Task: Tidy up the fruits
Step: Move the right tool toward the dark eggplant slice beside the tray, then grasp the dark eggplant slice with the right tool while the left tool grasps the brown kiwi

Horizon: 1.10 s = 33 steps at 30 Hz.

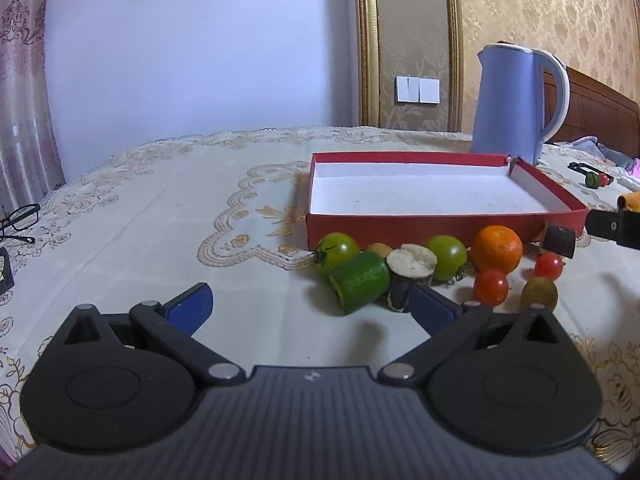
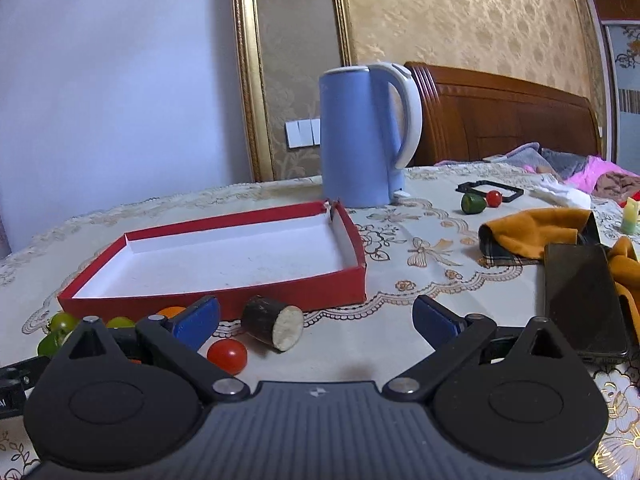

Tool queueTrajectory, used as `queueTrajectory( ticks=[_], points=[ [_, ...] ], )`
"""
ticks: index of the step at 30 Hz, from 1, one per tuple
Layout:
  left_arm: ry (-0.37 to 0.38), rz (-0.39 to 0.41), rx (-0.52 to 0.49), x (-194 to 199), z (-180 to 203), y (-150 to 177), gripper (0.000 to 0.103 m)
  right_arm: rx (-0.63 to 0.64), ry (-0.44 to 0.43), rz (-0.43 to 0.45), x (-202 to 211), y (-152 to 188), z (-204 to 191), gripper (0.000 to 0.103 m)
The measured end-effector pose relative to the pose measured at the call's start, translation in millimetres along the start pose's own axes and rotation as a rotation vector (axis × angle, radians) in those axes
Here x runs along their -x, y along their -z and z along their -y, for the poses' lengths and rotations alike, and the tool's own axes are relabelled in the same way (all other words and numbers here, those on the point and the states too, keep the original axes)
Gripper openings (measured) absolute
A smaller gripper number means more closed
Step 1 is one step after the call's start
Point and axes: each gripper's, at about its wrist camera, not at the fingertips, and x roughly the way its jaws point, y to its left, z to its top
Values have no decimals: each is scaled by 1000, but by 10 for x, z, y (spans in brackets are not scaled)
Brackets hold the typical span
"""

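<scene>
A shallow red box with a white inside stands empty on the table. Along its near wall lie two green tomatoes, a cucumber piece, a dark-skinned cut chunk, an orange, red cherry tomatoes and a kiwi. My left gripper is open, just short of the cucumber piece. My right gripper is open too, with another dark chunk and a cherry tomato near its left finger.
A blue kettle stands behind the box. Right of it lie an orange cloth, a black phone, a small cucumber piece and tomato by a black frame. Glasses rest at the far left.
</scene>
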Motion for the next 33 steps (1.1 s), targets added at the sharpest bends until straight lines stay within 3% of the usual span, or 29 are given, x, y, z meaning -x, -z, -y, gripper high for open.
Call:
queueTrajectory(
  ticks=[15,21,30,33],
  points=[
    [10,-21,18,-22,-20,7,103,7,24,-20,-36,-3,-23,103],
    [14,-27,23,-36,-33,2,103,9,-28,-18,-28,-5,-2,103],
    [36,-35,37,-47,-63,-6,103,128,-50,-107,-230,-34,-44,103],
    [44,-40,45,-56,-75,-9,103,134,-67,-140,-336,-81,-75,90]
  ],
)
